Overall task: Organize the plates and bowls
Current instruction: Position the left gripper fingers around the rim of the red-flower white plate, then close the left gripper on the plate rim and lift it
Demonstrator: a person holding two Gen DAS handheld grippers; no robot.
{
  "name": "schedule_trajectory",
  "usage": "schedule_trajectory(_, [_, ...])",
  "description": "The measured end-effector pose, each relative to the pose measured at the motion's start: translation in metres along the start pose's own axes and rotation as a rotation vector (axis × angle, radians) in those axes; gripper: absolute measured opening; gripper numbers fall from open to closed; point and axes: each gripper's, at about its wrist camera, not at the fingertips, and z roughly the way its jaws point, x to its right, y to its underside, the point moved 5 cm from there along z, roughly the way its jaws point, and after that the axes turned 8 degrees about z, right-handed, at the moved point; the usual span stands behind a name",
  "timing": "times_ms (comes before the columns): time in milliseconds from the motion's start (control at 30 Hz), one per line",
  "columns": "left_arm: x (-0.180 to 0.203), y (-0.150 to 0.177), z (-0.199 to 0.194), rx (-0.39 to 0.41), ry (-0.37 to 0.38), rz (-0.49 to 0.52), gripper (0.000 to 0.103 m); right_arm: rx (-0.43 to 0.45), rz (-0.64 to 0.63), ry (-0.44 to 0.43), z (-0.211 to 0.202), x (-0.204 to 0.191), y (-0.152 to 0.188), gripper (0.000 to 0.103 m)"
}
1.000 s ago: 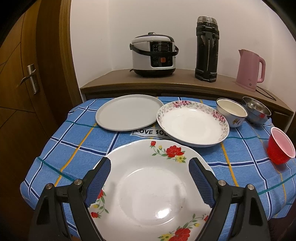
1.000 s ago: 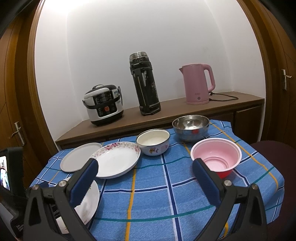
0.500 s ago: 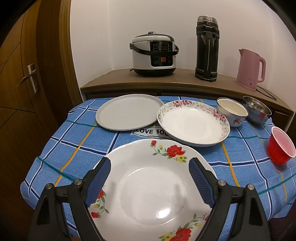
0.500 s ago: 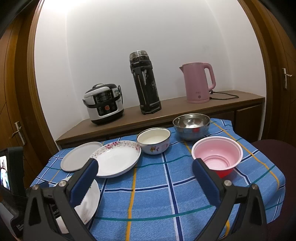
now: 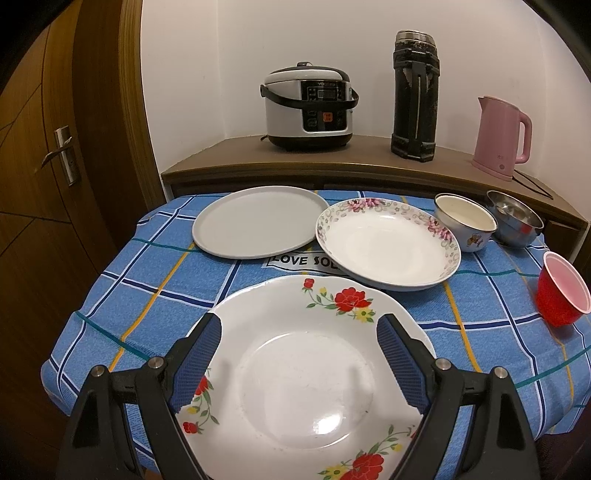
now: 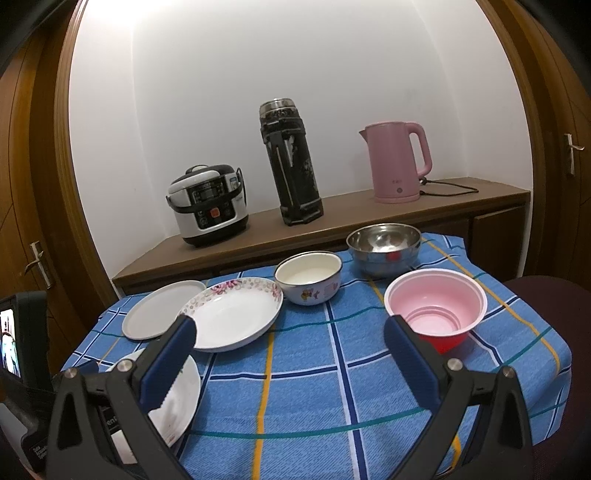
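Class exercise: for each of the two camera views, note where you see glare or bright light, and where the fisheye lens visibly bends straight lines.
Left wrist view: a lamp reflection glares off the red-flowered plate, and the door frame at left bows. Right wrist view: the white wall is blown out at upper left, both wooden frames curve inward, and the corners go black.

The red-flowered plate [image 5: 306,369] runs off the bottom edge; in the right wrist view a gripper finger [image 6: 168,363] hides perhaps half of it.

Bare cloth [image 6: 314,369] ahead of right tongs [image 6: 291,354]; red bowl [image 6: 436,310] flanks right.
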Motion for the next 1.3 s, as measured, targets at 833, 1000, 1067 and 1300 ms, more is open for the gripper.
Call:
schedule_trajectory(833, [-0.011, -0.002, -0.001, 0.006, 0.003, 0.006, 0.088, -0.025, -0.012, -0.058, 0.003, -0.007, 0.001, 0.103])
schedule_trajectory(1000, [-0.036, 0.002, -0.003, -0.002, 0.025, -0.029, 0.088, -0.072, -0.048, -0.116, 0.01, -0.021, 0.009, 0.103])
schedule_trajectory(1067, [-0.05, 0.004, -0.004, -0.006, 0.014, -0.05, 0.088, -0.095, -0.061, -0.143, 0.013, -0.026, 0.015, 0.103])
schedule_trajectory(1300, [-0.095, 0.018, -0.002, -0.034, -0.032, -0.104, 0.088, -0.194, -0.13, -0.214, 0.033, -0.046, 0.04, 0.093])
